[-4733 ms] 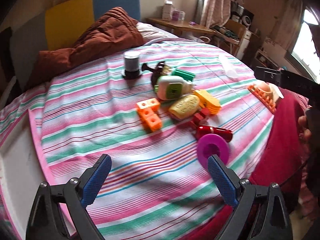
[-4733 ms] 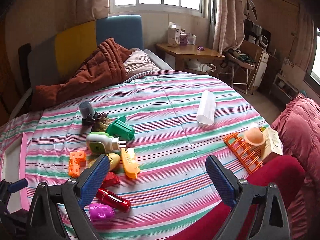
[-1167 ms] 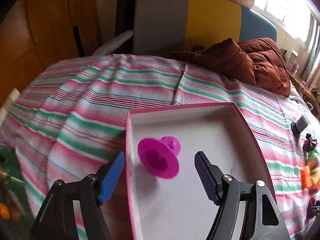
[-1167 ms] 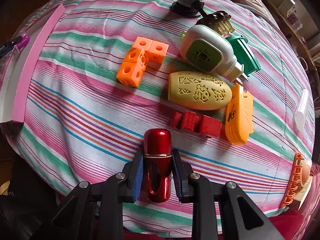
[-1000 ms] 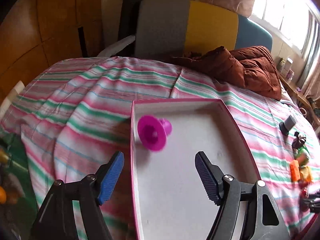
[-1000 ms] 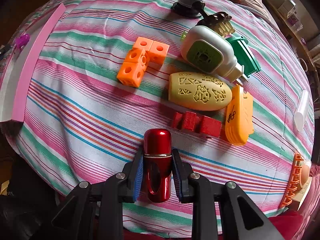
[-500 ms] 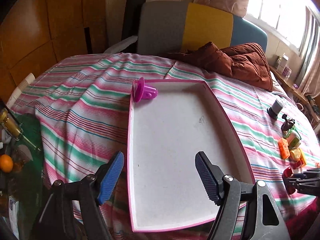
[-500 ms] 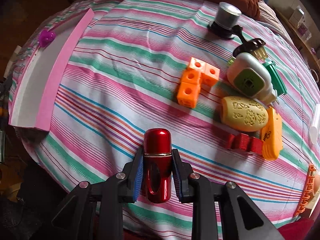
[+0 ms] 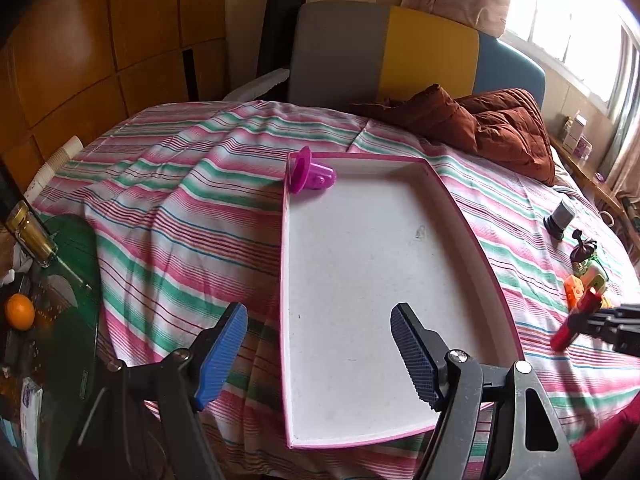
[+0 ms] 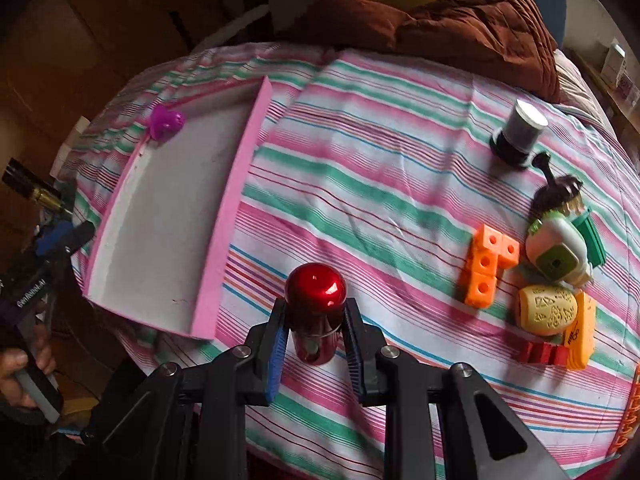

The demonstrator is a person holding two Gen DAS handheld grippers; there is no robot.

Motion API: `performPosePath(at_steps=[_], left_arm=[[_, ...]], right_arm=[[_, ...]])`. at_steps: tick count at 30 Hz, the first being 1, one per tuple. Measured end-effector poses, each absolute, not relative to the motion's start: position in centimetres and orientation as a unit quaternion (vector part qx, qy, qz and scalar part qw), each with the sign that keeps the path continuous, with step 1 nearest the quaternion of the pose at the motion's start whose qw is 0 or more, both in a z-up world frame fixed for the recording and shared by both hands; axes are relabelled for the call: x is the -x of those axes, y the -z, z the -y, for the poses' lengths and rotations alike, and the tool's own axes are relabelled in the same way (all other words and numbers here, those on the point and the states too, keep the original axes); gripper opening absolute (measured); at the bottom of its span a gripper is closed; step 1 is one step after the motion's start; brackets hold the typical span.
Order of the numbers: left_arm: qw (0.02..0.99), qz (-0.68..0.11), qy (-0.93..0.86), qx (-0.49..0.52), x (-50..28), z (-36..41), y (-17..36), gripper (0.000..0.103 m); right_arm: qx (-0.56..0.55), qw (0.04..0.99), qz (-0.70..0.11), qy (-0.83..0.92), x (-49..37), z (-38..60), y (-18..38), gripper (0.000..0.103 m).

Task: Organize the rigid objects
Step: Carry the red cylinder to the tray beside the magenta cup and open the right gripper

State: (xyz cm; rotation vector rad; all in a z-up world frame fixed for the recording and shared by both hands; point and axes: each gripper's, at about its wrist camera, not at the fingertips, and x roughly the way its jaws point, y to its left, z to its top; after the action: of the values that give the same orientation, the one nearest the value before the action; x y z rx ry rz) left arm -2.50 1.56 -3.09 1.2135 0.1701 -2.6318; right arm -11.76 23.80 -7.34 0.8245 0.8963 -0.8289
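A pink-rimmed white tray lies on the striped bed. A magenta funnel-shaped piece rests in its far left corner against the rim. My left gripper hangs open and empty over the tray's near end. A shiny red cylinder is clamped in my right gripper, which is shut on it above the bedspread, right of the tray. The orange block piece, a green and white plug, a yellow oval, red blocks and an orange comb lie together at the right.
A grey cylinder on a black base and a dark figure sit beyond the pile. A brown quilt is bunched at the headboard. Left of the bed stands a green glass table with a bottle and an orange. A hand holds the left gripper's handle.
The magenta piece rolled from the tray's middle to its far left corner. My left gripper drew back toward the tray's near end. My right gripper carried the red cylinder left toward the tray.
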Motion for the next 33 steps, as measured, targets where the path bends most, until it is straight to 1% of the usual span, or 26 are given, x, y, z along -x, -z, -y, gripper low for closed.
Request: performPosePath(at_steps=[8, 19, 24, 33], left_arm=[[0.132, -0.07, 0.897, -0.416, 1.9, 0.1, 3.2, 0.075], [0.144, -0.095, 0.889, -0.424, 1.6, 1.8, 3.8, 0.075], [0.147, -0.093, 0.886, -0.43, 1.3, 2.1, 4.2, 0.075], [0.151, -0.114, 0.883, -0.431, 0.7, 3.5, 4.3, 0.075]], right_arm=[[-0.364, 0.779, -0.376, 0.344, 6.3, -23.9, 3.0, 0.026], [-0.378, 0.78, -0.371, 0.332, 0.1, -23.3, 4.3, 0.026], [-0.385, 0.778, -0.37, 0.331, -1.8, -22.8, 4.9, 0.026], [-0.391, 0.774, -0.369, 0.335, -4.5, -21.3, 5.2, 0.026]])
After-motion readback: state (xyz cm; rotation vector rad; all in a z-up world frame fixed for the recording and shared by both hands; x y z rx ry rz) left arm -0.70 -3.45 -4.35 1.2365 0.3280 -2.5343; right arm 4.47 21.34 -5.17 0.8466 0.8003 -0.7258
